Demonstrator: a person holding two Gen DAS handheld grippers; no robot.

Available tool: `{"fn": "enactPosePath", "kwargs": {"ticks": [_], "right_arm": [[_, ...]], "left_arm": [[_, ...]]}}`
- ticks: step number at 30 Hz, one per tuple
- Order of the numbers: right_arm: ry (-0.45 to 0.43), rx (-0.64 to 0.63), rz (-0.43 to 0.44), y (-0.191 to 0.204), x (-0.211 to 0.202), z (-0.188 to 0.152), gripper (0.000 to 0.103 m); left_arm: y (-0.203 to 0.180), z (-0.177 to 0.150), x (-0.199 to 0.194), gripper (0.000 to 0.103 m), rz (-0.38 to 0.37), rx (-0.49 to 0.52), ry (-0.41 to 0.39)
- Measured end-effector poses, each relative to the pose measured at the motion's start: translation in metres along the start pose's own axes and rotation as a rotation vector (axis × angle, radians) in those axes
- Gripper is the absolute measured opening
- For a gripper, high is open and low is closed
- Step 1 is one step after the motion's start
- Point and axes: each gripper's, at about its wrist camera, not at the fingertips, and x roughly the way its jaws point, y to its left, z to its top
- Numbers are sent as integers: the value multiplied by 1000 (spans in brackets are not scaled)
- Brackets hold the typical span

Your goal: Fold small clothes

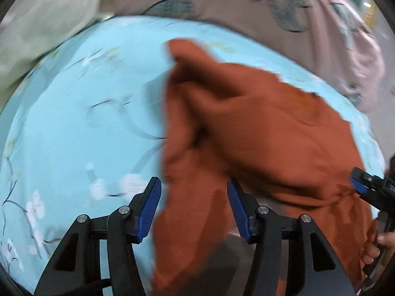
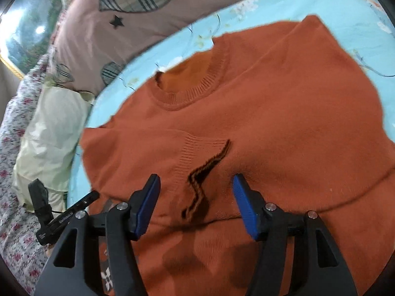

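while the orange sweater [image 2: 271, 113] lies spread on the light blue floral bedsheet [image 1: 74, 113], neckline away from the right wrist camera, both claws stand wide open and neither has hold of any cloth. the left claw [image 1: 195, 207] hovers at the sweater's edge, where a loose flap of knit sits between its blue pads [image 1: 148, 209] without being pinched, as far as the blur lets me judge. the right claw [image 2: 196, 204] hangs just above the body, over a sleeve cuff [image 2: 187, 153] laid across the chest beside a dark zigzag mark [image 2: 205, 172].

judging from this, one sleeve is already turned in and the next fold is being set up. to do it well, each claw should close on a single clean edge, not a bunched layer, and both should lift together and travel level, so the knit does not drag or twist. soft knit will sag, so keep the lift low.

only the right view shows the collar [image 2: 192, 83], the cuff and the pink pillow [image 2: 128, 24] with plaid hearts. only the left view shows the far rumpled sleeve end [image 1: 187, 56], and the person's hand [image 1: 377, 244] on the other tool.
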Motion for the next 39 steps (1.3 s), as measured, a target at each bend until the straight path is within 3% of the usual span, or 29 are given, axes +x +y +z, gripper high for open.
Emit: {"fn": "enactPosePath", "kwargs": {"ticks": [1, 2, 3, 4, 6, 11, 15, 18, 20, 26, 28, 30, 32, 34, 35, 36, 39], "right_arm": [[4, -2, 2, 1, 4, 2, 61], [9, -15, 1, 5, 7, 4, 46], [18, -26, 4, 9, 9, 7, 15], [27, -26, 28, 12, 10, 10, 4], [10, -41, 95, 27, 0, 19, 5], [-178, -106, 209, 60, -76, 45, 5], [-310, -96, 161, 43, -131, 55, 5], [-278, -38, 77, 6, -130, 50, 5], [-235, -4, 26, -16, -114, 40, 4], [-84, 75, -74, -65, -68, 12, 5], [-59, 66, -169, -66, -63, 9, 6], [-104, 21, -255, -53, -73, 8, 8], [-181, -51, -277, -26, -88, 9, 10], [-196, -119, -215, -6, -88, 14, 33], [-170, -163, -141, 12, -77, 20, 57], [-141, -189, -83, 25, -66, 25, 67], [-27, -270, 125, 75, -11, 45, 67]], "left_arm": [[5, 1, 3, 55, 10, -2, 4], [7, 2, 6, 55, 15, 2, 8], [7, 3, 7, 55, 19, 10, 7], [4, 5, 10, 55, 29, 22, 5], [1, 5, 15, 55, 61, 49, 1], [0, 11, 21, 52, 117, 60, -18], [12, 23, 21, 46, 142, 6, -38], [26, 28, 6, 42, 162, -65, -89], [31, 25, -2, 42, 133, -83, -109], [33, 2, -14, 41, 101, -76, -134], [37, 0, -11, 41, 78, -82, -124], [38, -1, -8, 41, 79, -73, -122], [39, -2, -5, 41, 76, -74, -130], [40, -4, -5, 42, 66, -83, -141], [41, -5, -5, 43, 59, -91, -146], [43, -5, -5, 43, 49, -101, -153], [49, -8, -8, 43, 11, -129, -177]]}}
